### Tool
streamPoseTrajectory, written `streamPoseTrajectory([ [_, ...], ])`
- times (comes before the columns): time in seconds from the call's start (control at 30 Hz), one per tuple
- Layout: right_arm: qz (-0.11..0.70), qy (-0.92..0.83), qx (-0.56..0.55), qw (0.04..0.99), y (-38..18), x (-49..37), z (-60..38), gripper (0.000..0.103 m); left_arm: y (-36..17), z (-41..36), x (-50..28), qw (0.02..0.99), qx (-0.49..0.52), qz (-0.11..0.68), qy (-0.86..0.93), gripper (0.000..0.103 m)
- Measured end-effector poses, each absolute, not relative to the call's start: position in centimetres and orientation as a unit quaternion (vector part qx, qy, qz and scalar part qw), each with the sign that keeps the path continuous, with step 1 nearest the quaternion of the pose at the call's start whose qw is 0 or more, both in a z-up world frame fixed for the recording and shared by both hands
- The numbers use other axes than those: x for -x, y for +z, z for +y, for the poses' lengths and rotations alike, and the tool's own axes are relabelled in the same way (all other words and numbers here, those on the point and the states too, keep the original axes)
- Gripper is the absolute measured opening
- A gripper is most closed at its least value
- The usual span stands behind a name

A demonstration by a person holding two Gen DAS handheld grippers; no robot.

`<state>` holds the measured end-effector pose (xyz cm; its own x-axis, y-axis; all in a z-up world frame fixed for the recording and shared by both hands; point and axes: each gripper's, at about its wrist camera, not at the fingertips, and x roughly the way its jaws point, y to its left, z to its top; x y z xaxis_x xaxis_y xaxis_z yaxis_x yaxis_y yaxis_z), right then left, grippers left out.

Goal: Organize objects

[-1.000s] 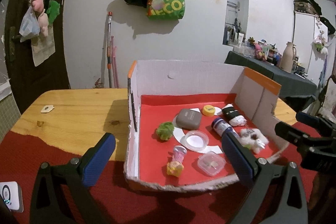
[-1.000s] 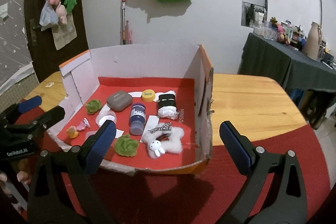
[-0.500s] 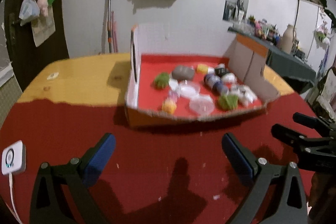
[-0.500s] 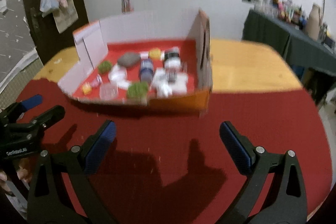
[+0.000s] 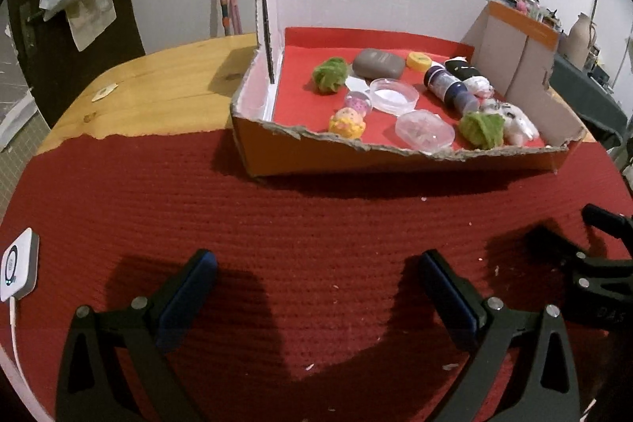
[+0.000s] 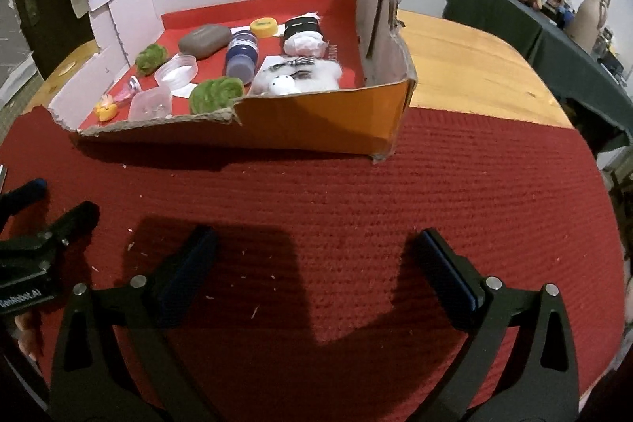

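An orange cardboard box (image 5: 395, 157) (image 6: 324, 121) with a torn front wall stands on the red mat. Inside lie two green pompoms (image 5: 330, 74) (image 6: 215, 93), a grey case (image 5: 378, 63) (image 6: 204, 40), a yellow cap (image 5: 419, 61), a blue bottle (image 5: 449, 86) (image 6: 241, 56), clear plastic containers (image 5: 425, 129) (image 6: 176, 70), a yellow toy (image 5: 347, 121) and a white plush (image 6: 296, 80). My left gripper (image 5: 316, 283) and right gripper (image 6: 316, 263) are both open and empty, low over the mat, well in front of the box.
The red mat (image 5: 316, 216) covers the near half of a wooden table (image 5: 158, 93). A white device with a cable (image 5: 18, 269) lies at the mat's left edge. The right gripper shows at the right in the left wrist view (image 5: 601, 263).
Both grippers have pulled back and down from above the box to low over the mat. The box now lies farther away. Both stay open.
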<state>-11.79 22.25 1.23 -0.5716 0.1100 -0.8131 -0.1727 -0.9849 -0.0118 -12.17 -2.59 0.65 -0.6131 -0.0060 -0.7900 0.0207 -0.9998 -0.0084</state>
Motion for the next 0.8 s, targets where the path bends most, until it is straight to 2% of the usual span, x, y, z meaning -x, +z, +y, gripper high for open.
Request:
streamPoseTrajectory([
  [0.8, 0.037, 0.885, 0.457, 0.084, 1.38, 11.91, 22.22, 0.103, 0.65, -2.53, 12.31, 0.010, -0.439, 0.007, -0.898, 0.103],
])
